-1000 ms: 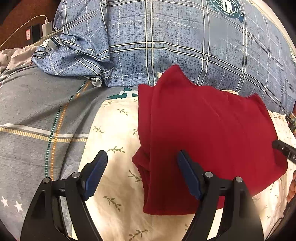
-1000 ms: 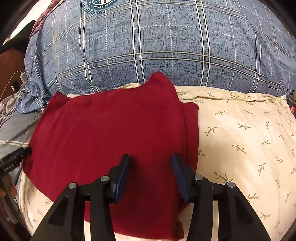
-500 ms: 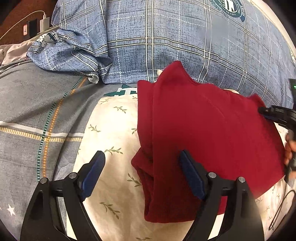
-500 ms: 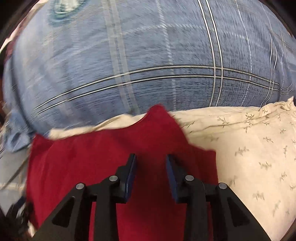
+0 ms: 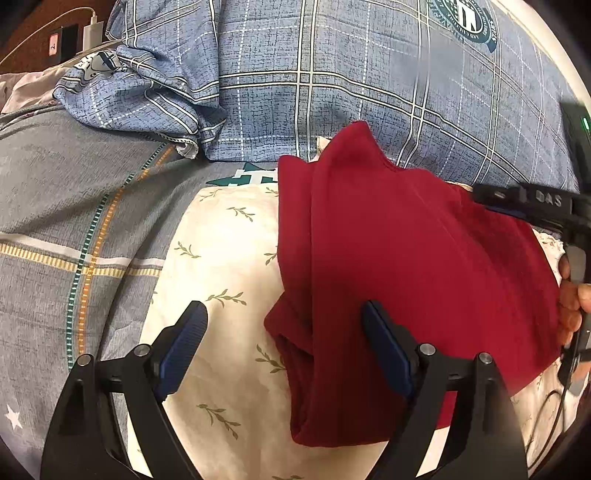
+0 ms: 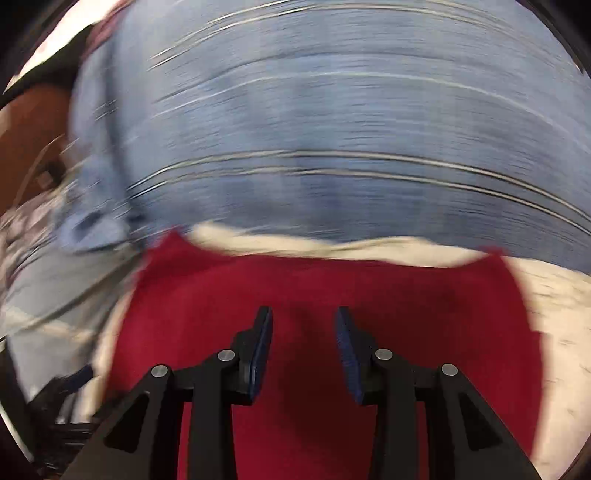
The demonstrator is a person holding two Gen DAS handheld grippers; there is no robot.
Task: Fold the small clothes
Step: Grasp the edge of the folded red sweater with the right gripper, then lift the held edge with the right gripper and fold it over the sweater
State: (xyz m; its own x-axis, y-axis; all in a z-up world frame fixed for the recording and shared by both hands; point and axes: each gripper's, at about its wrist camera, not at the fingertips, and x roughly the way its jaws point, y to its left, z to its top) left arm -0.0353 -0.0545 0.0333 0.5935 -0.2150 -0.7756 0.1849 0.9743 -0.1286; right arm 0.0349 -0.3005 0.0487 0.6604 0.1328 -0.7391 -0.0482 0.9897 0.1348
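A dark red garment (image 5: pixel 406 266) lies partly folded on a cream leaf-print pillow (image 5: pixel 221 273). Its left edge is doubled over in a thick fold. My left gripper (image 5: pixel 284 325) is open wide just above the near left fold, one finger over the pillow and one over the red cloth, holding nothing. In the blurred right wrist view the red garment (image 6: pixel 406 306) fills the lower half, and my right gripper (image 6: pixel 303 332) hovers over its middle, jaws apart and empty. The right gripper also shows at the right edge of the left wrist view (image 5: pixel 532 206).
A big blue plaid pillow (image 5: pixel 369 74) lies behind the garment, and it also shows in the right wrist view (image 6: pixel 332 129). A grey striped bedsheet (image 5: pixel 66 229) spreads to the left. A charger and cable (image 5: pixel 92 31) sit at the far left corner.
My right gripper has swung fast over the garment toward its far edge, and its view is now motion-blurred. My left gripper has crept slightly forward. The garment has not moved.
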